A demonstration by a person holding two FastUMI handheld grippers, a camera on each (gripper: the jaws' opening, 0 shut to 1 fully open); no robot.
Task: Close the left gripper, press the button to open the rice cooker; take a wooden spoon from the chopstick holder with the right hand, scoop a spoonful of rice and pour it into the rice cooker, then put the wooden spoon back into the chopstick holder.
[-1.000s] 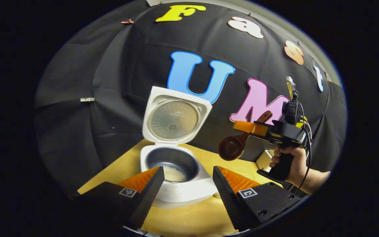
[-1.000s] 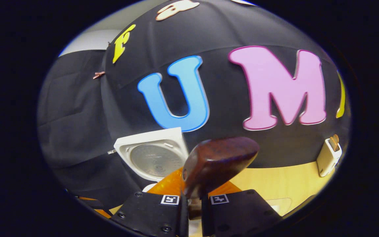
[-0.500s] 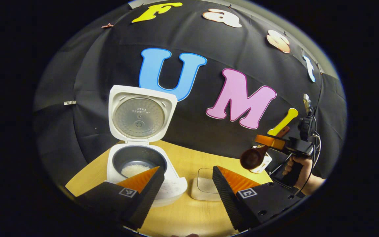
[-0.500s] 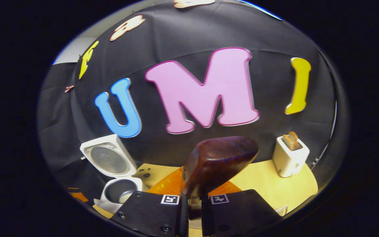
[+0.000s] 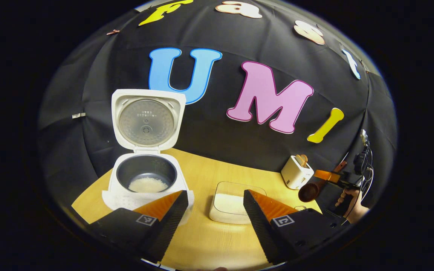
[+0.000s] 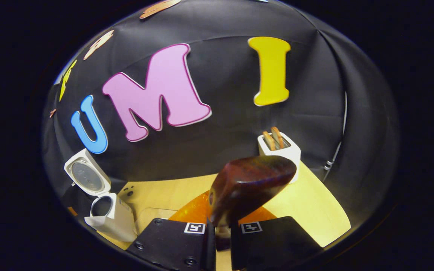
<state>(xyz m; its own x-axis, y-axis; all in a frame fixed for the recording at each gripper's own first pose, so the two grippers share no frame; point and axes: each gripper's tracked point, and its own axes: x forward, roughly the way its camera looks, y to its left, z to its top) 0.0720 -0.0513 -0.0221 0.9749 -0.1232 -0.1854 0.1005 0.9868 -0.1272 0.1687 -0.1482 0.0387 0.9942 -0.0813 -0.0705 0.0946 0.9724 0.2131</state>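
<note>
Pale wooden table [image 5: 205,241] holds the open white rice cooker [image 5: 145,180], rice inside, near its left edge. Right gripper [image 6: 222,229] clamps the dark wooden spoon [image 6: 249,188], apparently heading for the white chopstick holder [image 6: 279,150] at the back right corner; lowering it in comes next. Left gripper [image 5: 213,210] hangs open.

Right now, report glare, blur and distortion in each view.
Left gripper view: fisheye bends the table edge; rice cooker sharp, faint sheen on its open lid. Right gripper view: wooden spoon looms large and soft-focused, with light sheen on its bowl; chopstick holder behind it is sharper.
</note>
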